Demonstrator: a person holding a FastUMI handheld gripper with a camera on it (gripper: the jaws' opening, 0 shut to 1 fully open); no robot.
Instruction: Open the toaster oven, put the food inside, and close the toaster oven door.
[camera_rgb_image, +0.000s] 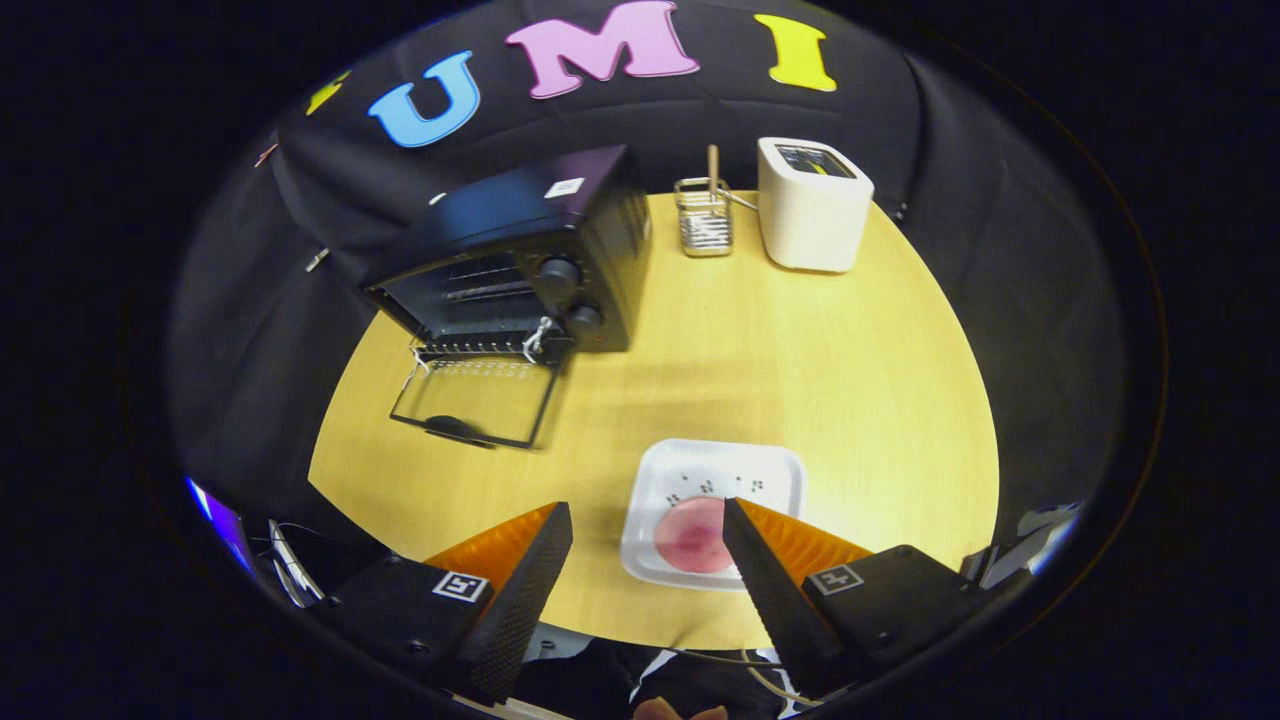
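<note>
Because its door (470, 405) already lies flat on the round table (800, 350), the toaster oven (520, 260) stands ready, leaving me a clear path into its cavity. Nearer me, the white tray (715, 470) keeps the pink food (690, 535) reachable. I hold my gripper (648, 540) above it, its 2 fingers spread wide and gripping nothing, the right finger (770, 590) overlapping the food.

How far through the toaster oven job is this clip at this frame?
Done: the toaster oven has its door folded down open on the table. In hand: the open gripper hovers over the white plate, one finger beside the pink food, nothing gripped. Left: grasp the food, put it inside, shut the door.
</note>
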